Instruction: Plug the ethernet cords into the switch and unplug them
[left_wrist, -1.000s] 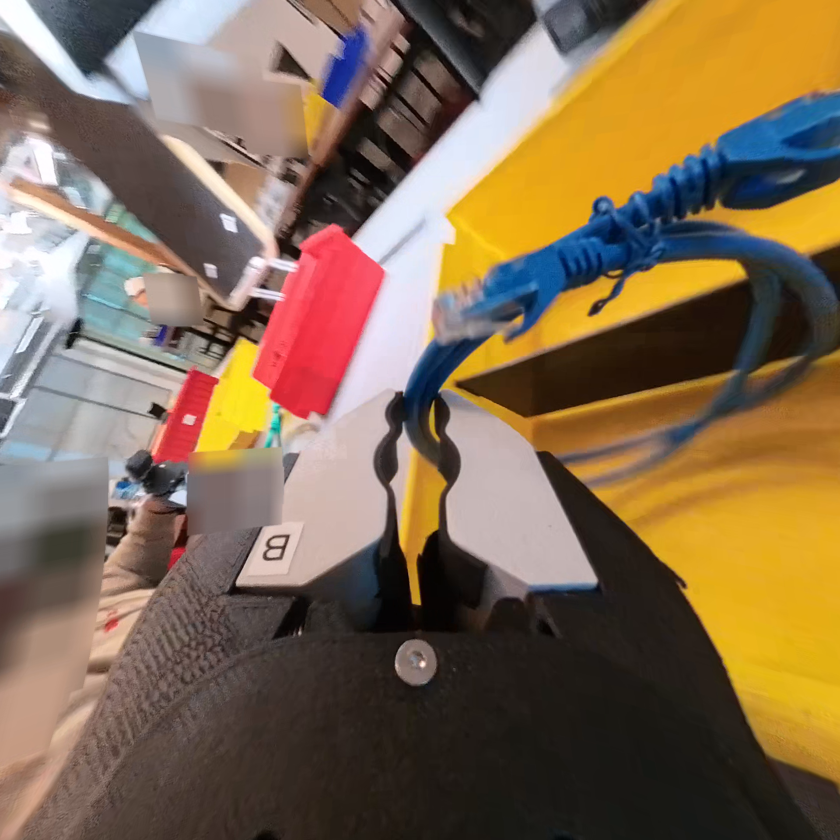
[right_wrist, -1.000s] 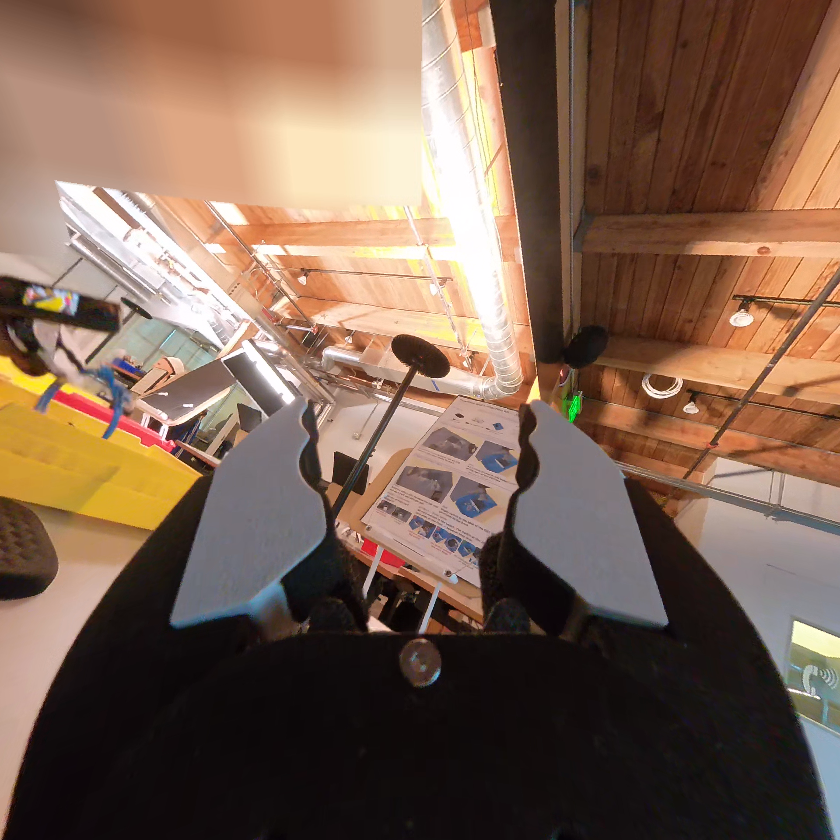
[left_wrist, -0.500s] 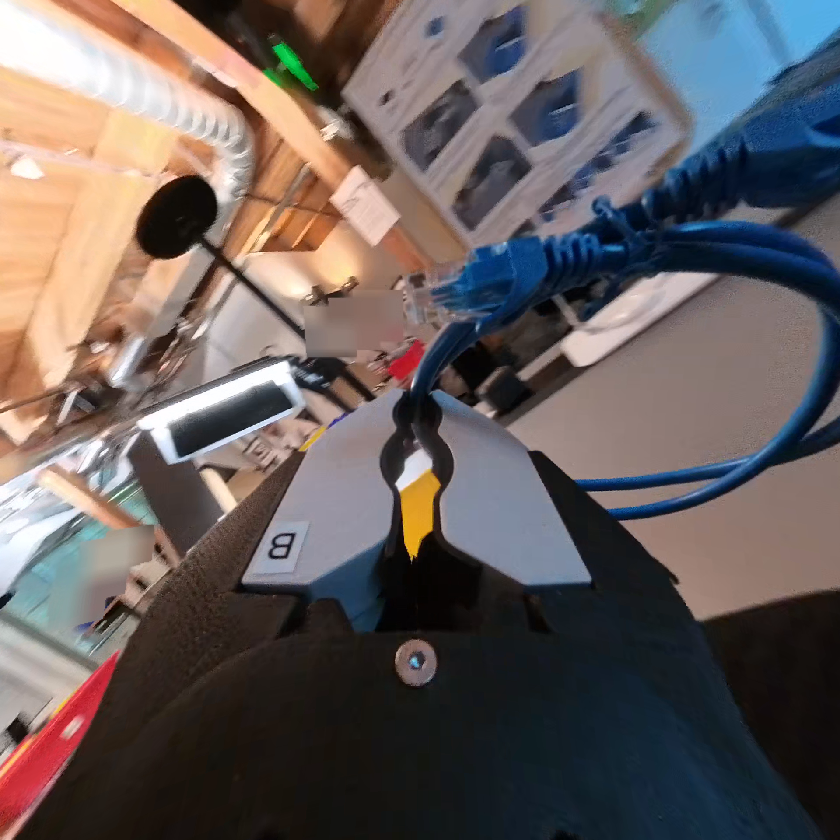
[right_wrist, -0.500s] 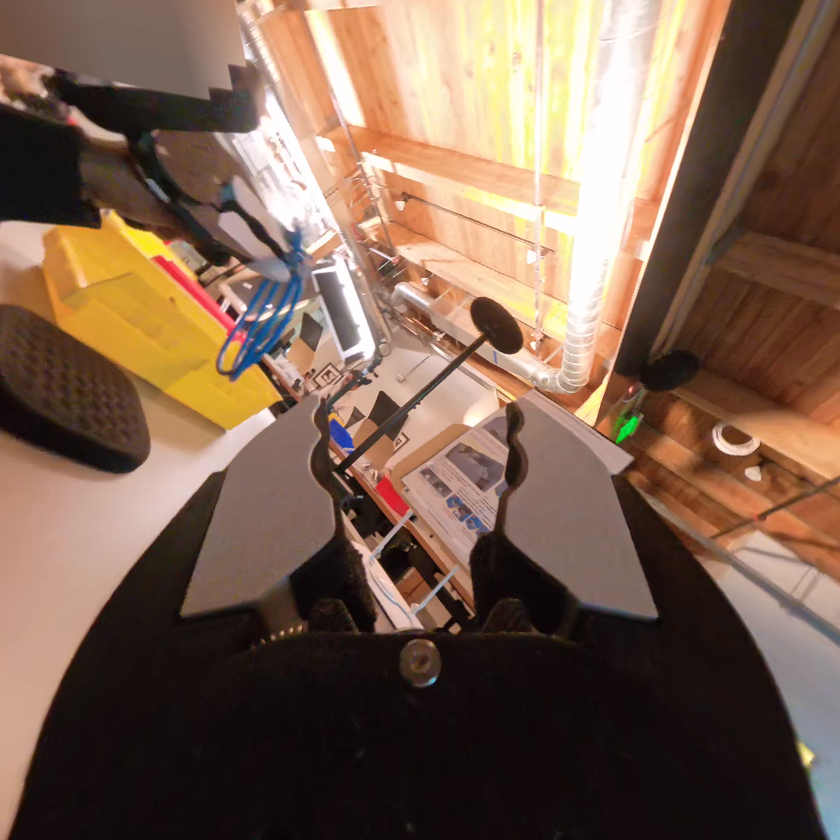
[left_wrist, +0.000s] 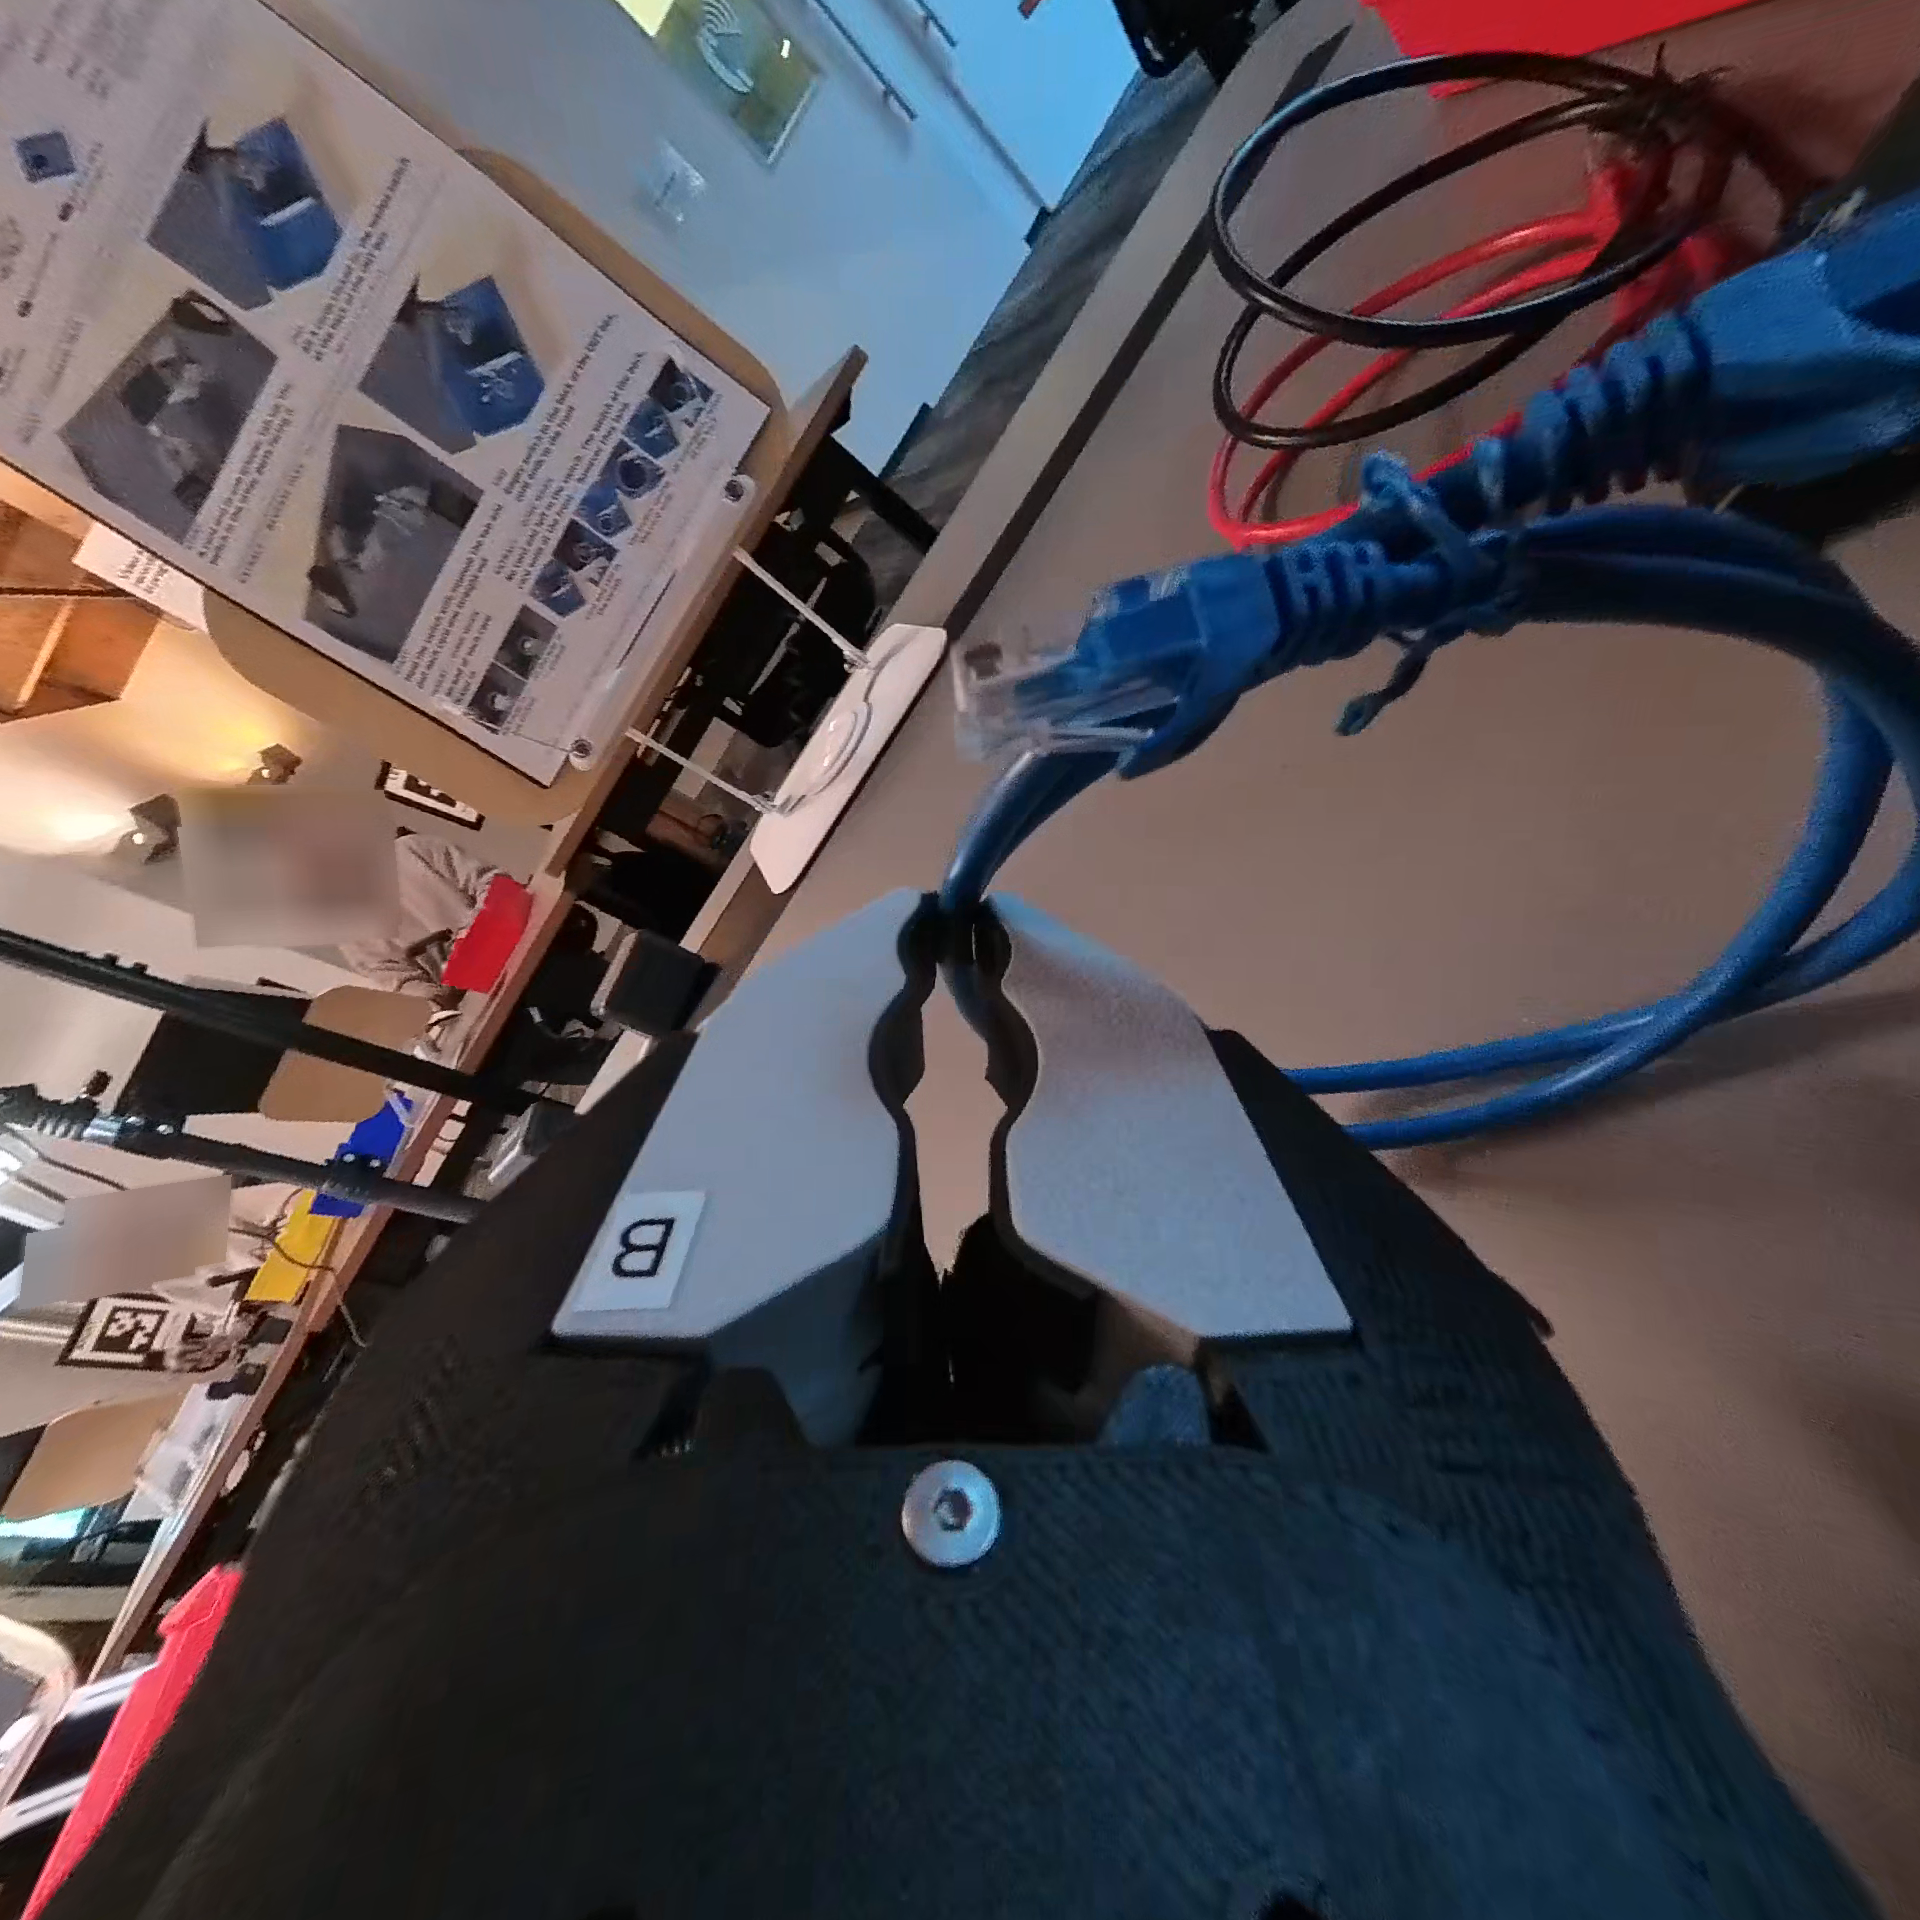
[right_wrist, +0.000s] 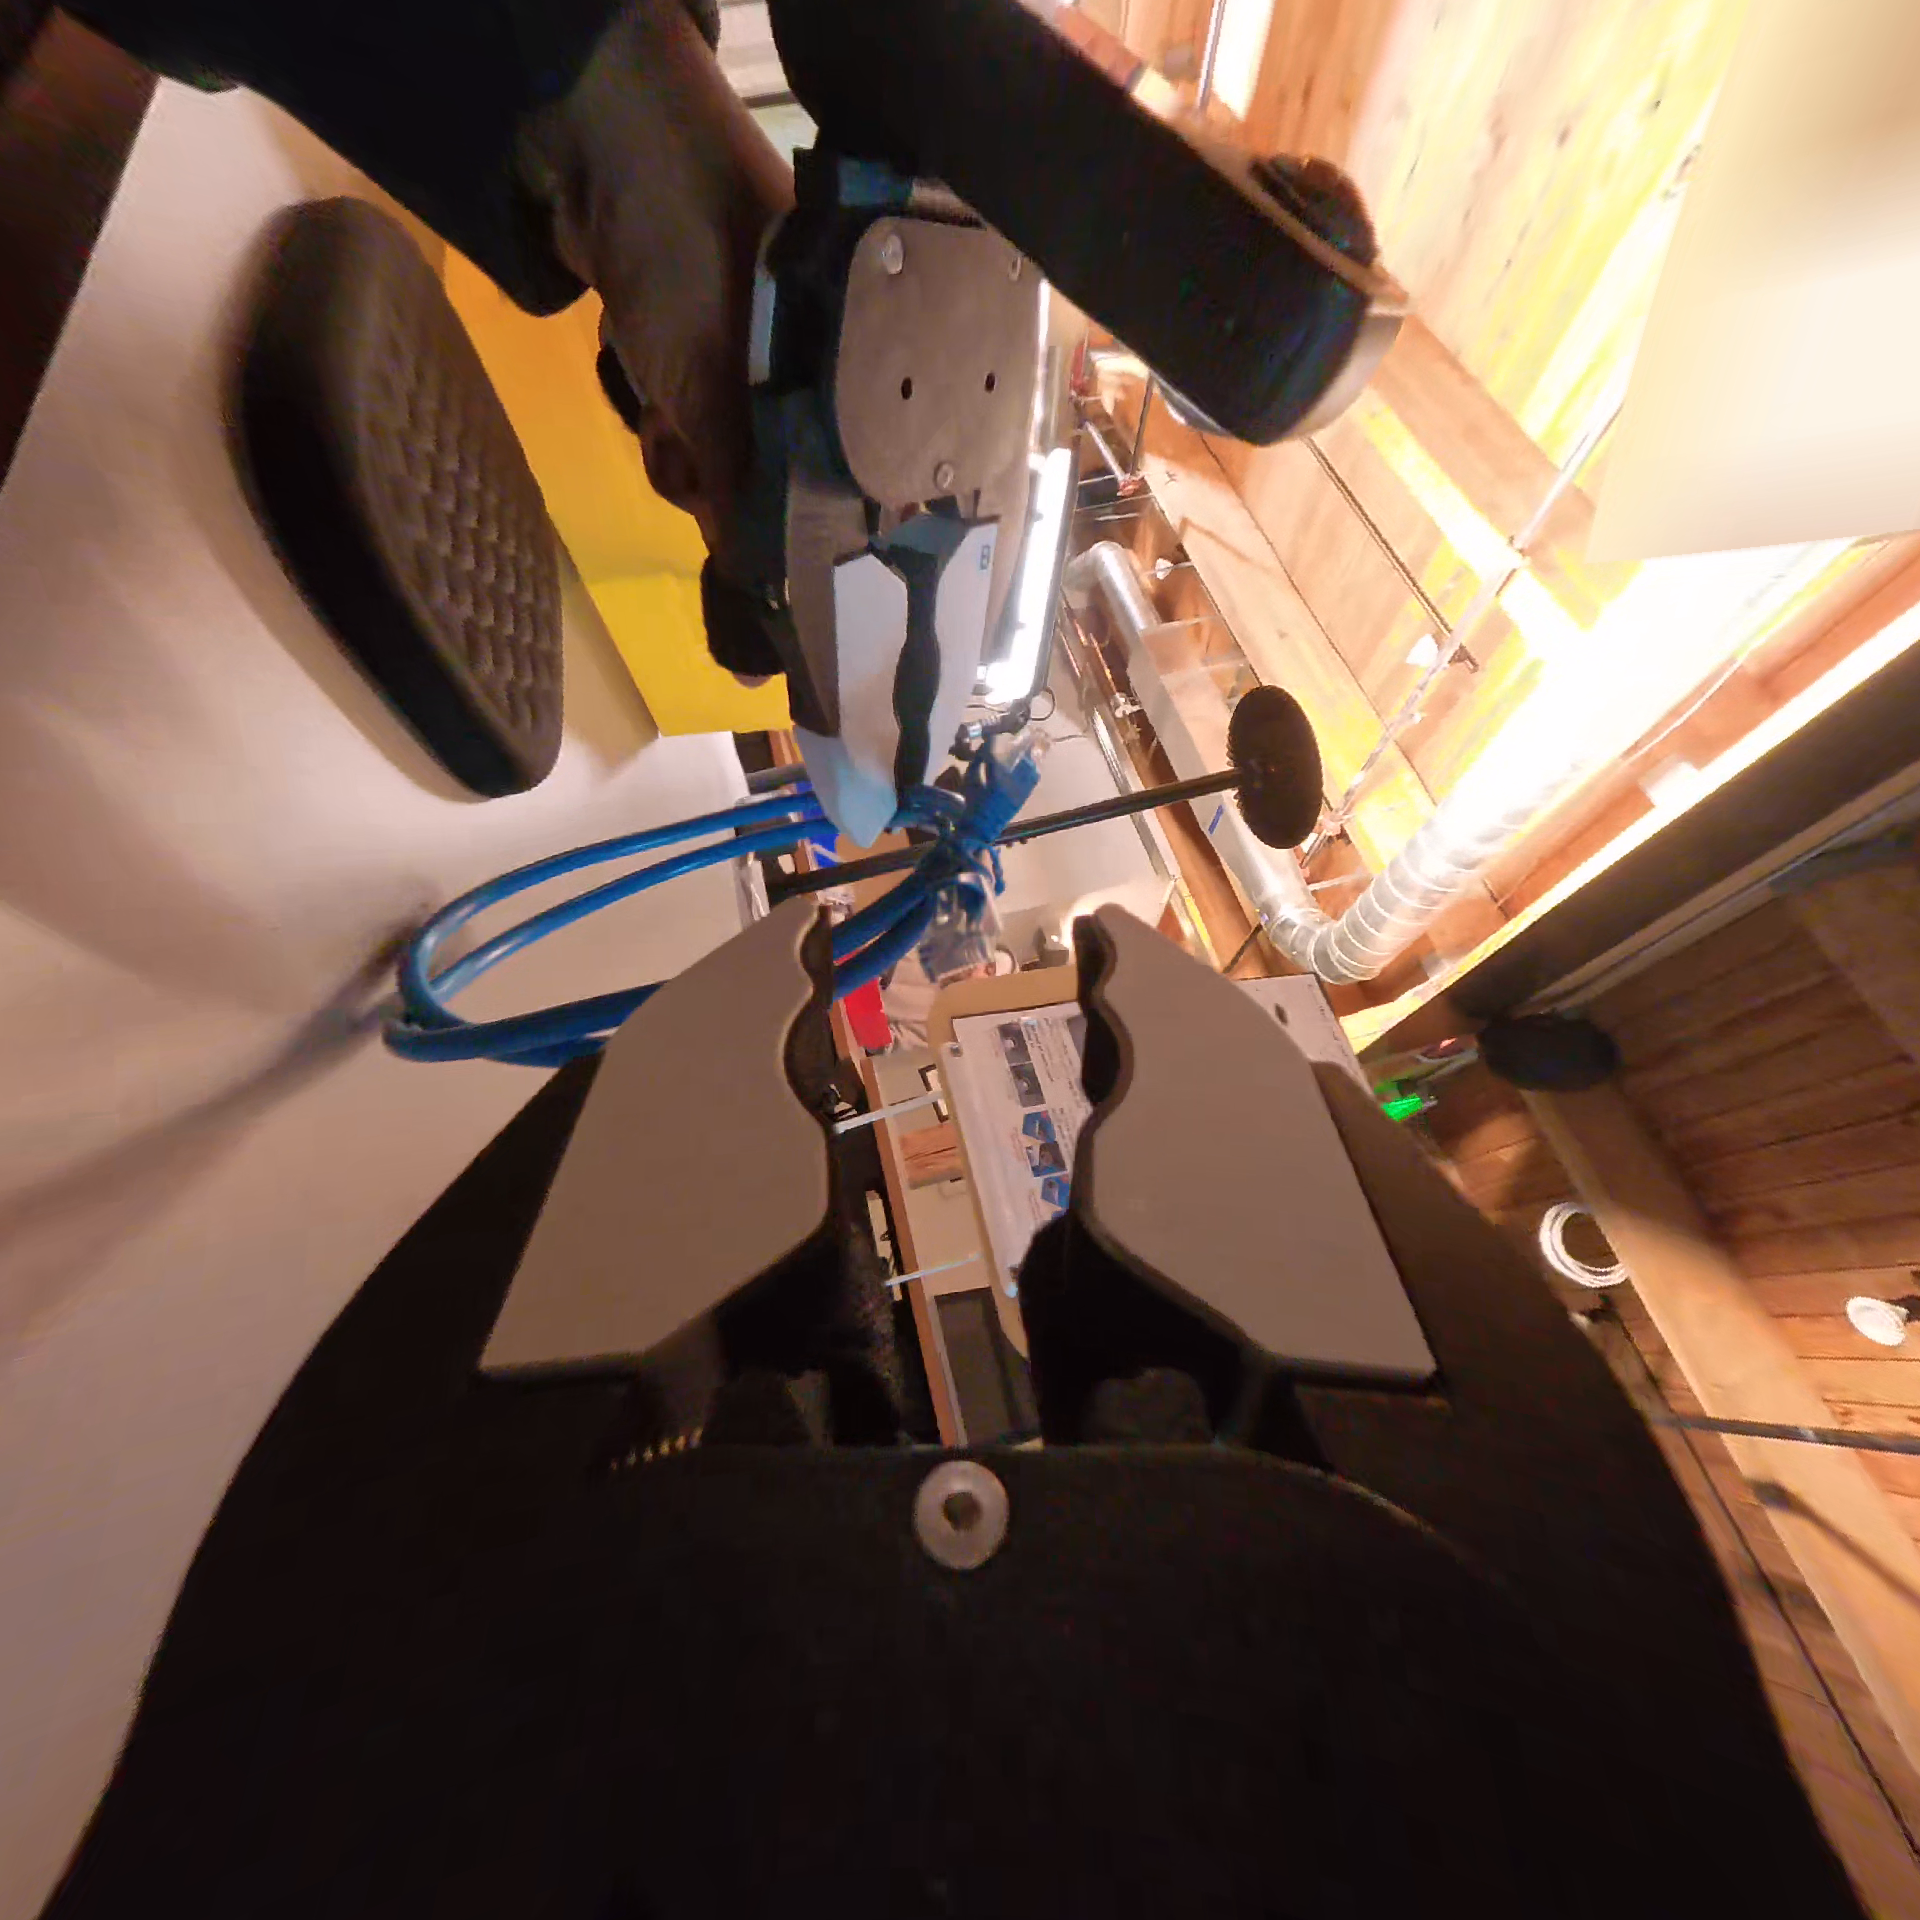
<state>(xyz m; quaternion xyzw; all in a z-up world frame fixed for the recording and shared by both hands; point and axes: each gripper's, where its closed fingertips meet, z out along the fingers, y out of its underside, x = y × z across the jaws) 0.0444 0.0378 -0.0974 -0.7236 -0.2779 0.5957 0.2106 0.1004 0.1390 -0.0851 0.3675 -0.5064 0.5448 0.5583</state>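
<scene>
At the left gripper (left_wrist: 951, 930) tips, a bundled blue ethernet cord (left_wrist: 1714, 935) is pinched, jaws closed tight on it; 1 clear plug (left_wrist: 1023, 681) juts above the fingers, coils hang over the grey table (left_wrist: 1351, 852). Red and black cords (left_wrist: 1351, 343) lie beyond. Right gripper (right_wrist: 945, 935) is held wide apart, gripping nothing. Switch not identified.

Blue cable (left_wrist: 1714, 665): second plug runs off right edge of left wrist view; loops partly hidden behind left gripper (left_wrist: 951, 935). Red cable (left_wrist: 1455, 312) and black cable (left_wrist: 1299, 208): far ends blurred, cut at top right. Yellow bin (right_wrist: 623, 582) mostly hidden behind hand (right_wrist: 644, 260). Poster (left_wrist: 343, 384) print too small.
</scene>
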